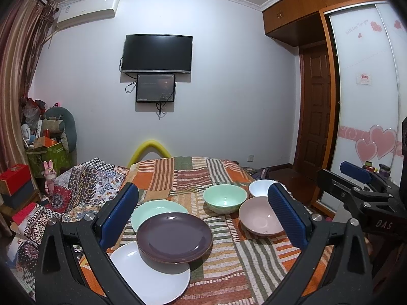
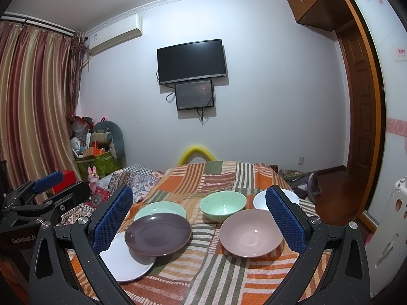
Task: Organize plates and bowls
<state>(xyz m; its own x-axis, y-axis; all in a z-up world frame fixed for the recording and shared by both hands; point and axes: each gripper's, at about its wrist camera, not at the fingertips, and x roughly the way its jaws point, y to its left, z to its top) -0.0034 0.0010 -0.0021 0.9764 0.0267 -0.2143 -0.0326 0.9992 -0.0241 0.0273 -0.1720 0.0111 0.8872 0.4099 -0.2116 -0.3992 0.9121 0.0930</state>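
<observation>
At the lower centre of both views we see the purple plate (image 1: pixel 174 236) (image 2: pixel 158 233), its near edge lying over the white plate (image 1: pixel 150 277) (image 2: pixel 127 261) and its far edge over the green plate (image 1: pixel 157 212) (image 2: pixel 160 209). To the right of these stand three bowls: the green bowl (image 1: pixel 225 198) (image 2: pixel 223 206) in the middle of the frame, the pink bowl (image 1: pixel 260 216) (image 2: pixel 250 232) nearer and further right, just beside it, and the white bowl (image 1: pixel 262 187) (image 2: pixel 259 200) behind the pink one, partly hidden by a blue pad. All six pieces sit on the striped orange, green and white patchwork cloth (image 1: pixel 229 267) (image 2: pixel 216 274) covering the table.

Our left tongs (image 1: pixel 203 214) are spread wide with nothing between the blue pads, framing the plates and the pink bowl in the left wrist view; they also show at the left edge of the right wrist view (image 2: pixel 58 185). Our right tongs (image 2: pixel 199 218) are likewise spread wide and hold nothing, framing the purple plate and the pink bowl; in the left wrist view they appear at the right edge (image 1: pixel 351 175).

Beyond the cloth, a yellow curved tube (image 1: pixel 148 148) (image 2: pixel 197 152) rises at its far edge. On the back wall hangs a dark television (image 1: pixel 157 52) (image 2: pixel 191 61) with a smaller screen (image 1: pixel 155 88) (image 2: pixel 194 94) below it. An air conditioner (image 1: pixel 86 10) (image 2: pixel 114 34) sits in the upper left, striped curtains (image 2: pixel 33 101) fill the left side, and a wooden door (image 1: pixel 315 111) (image 2: pixel 358 101) stands at the right.
</observation>
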